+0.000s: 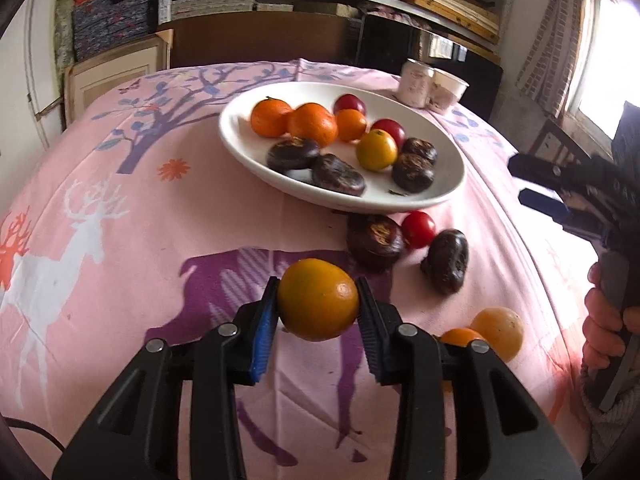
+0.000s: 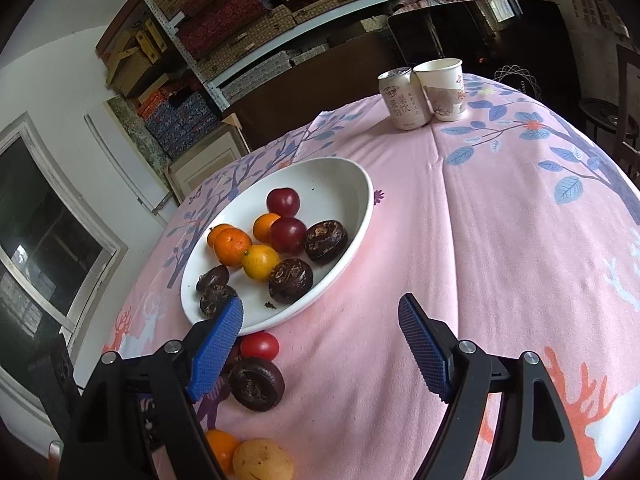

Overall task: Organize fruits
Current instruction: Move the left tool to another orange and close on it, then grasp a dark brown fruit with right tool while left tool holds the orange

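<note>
We've got the yellow-orange fruit (image 1: 318,300) clamped in our left tool (image 1: 318,308), just short of the white plate (image 1: 256,160); next, carry it over the rim. Right tool (image 2: 320,344) gapes wide, empty.

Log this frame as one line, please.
left gripper: shut on yellow-orange fruit | right gripper: open, nothing between its jaws | white plate: holds fruit | loose on cloth: cherry tomato
</note>
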